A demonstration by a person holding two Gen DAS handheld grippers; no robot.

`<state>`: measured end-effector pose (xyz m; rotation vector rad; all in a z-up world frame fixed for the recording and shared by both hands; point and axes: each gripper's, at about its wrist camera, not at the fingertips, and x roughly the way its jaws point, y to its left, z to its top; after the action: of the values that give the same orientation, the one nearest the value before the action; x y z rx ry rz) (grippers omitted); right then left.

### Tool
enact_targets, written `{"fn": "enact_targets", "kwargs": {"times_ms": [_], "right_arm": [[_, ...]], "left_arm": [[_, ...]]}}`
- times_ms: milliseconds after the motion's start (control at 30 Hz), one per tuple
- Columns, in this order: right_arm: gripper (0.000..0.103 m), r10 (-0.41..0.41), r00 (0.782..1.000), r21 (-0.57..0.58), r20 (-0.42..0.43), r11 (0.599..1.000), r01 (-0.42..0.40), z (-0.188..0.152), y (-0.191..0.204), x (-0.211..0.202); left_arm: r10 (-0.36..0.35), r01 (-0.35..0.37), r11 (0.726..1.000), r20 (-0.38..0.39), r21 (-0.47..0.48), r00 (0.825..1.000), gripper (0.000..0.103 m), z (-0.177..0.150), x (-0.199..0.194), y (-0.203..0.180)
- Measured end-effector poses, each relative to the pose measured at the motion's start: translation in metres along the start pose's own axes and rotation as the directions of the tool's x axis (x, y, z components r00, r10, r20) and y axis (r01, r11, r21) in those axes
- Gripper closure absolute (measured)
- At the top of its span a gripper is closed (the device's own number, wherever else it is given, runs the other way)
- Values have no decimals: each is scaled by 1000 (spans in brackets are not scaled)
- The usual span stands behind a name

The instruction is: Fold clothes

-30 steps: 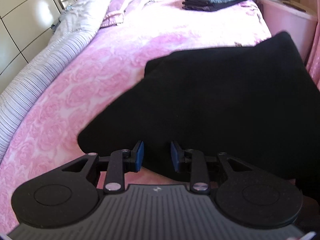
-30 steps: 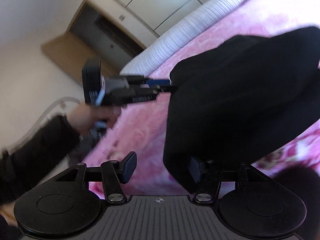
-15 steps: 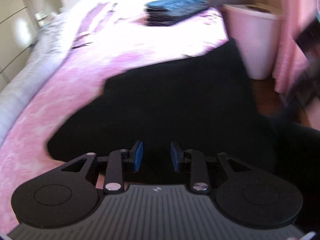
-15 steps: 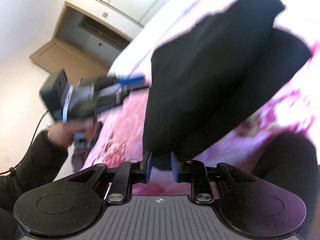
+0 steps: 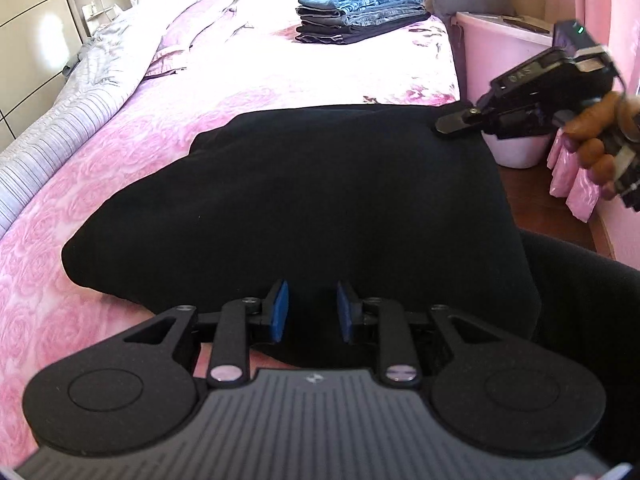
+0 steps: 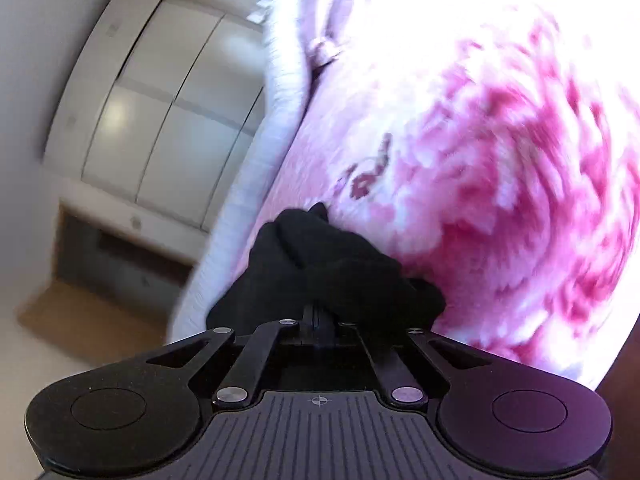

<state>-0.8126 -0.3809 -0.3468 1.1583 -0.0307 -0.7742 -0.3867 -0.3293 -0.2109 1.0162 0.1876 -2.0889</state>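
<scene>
A black garment lies spread on the pink rose bedspread. My left gripper is at the garment's near edge. Black cloth fills the narrow gap between its blue pads, so it is shut on the fabric. My right gripper, held by a hand, pinches the garment's far right corner. In the right wrist view its fingers are pressed together with bunched black cloth at their tips.
A stack of folded jeans sits at the far end of the bed. A striped quilt and pillows line the left side. A pink bin stands on the floor to the right, and a wardrobe beyond the bed.
The right gripper's jaws have closed onto a corner of the black garment, and it has swung toward the bed. The garment, which was held up, now lies flatter. The left view shifted right.
</scene>
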Motion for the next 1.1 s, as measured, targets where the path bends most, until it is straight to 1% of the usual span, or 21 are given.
{"fn": "enact_targets", "kwargs": {"times_ms": [67,133,200,233,267,300,333,433,500,567,633,700,767,800,833,867,933,967,1033,1067,1100], "right_arm": [[102,-45,999,-89,-24,995,43,1,20,0],[98,-99,994,-192,-44,977,88,-1,44,4],[88,-158,986,-348,-57,929,129,-14,66,-2],[69,-177,982,-422,-62,897,135,-23,74,-9],[43,-189,979,-495,-69,859,131,-35,80,-17],[34,-196,978,-569,-74,813,120,-49,91,-19],[28,-194,976,-634,-93,768,92,-64,102,-17],[28,-198,965,-785,-169,619,-11,-109,133,-3],[28,-228,948,-862,-223,500,-82,-145,151,22],[28,-282,926,-922,-250,361,-139,-181,163,46],[28,-368,909,-970,-197,207,-126,-211,165,68],[27,-444,889,-993,-107,-2,-120,-237,160,86],[28,-482,875,-980,-37,-155,-126,-248,147,93],[29,-495,869,-965,-3,-225,-131,-253,140,95],[37,-495,869,-963,-2,-233,-136,-251,137,94],[48,-491,871,-965,-14,-220,-140,-246,136,91],[61,-481,876,-970,-36,-193,-145,-234,134,85],[65,-476,878,-972,-40,-184,-144,-226,134,80],[67,-481,876,-975,-29,-181,-131,-211,134,68],[67,-490,871,-977,-23,-175,-124,-203,132,63],[67,-498,867,-978,-14,-173,-115,-199,132,58]], "left_arm": [[-5,5,1000,2,1,1000,80,1,-3,3],[20,-20,1000,8,6,1000,75,-2,-10,8],[70,-71,997,7,21,997,75,-8,-16,15],[102,-103,994,3,31,995,75,-12,-19,20],[133,-133,990,-3,43,991,74,-16,-20,26],[163,-162,984,-6,70,987,72,-20,-21,31],[193,-191,975,-3,110,981,68,-24,-21,34],[280,-276,935,11,225,960,58,-37,-22,44],[306,-300,904,31,304,952,49,-43,-21,46],[314,-310,869,54,385,948,33,-49,-19,45],[306,-305,827,78,472,949,32,-56,-16,43],[296,-303,771,105,560,949,28,-61,-8,39],[284,-299,706,131,642,950,19,-66,0,35],[279,-299,658,145,691,949,18,-69,7,34],[279,-301,602,159,739,947,18,-72,15,33],[275,-302,555,172,775,946,18,-73,23,34],[257,-303,465,200,832,945,16,-74,37,36],[249,-306,429,215,850,944,16,-72,43,37],[244,-321,360,243,876,939,16,-65,55,40],[238,-319,329,249,889,939,16,-63,61,41],[226,-301,310,238,902,945,18,-61,65,40]]}}
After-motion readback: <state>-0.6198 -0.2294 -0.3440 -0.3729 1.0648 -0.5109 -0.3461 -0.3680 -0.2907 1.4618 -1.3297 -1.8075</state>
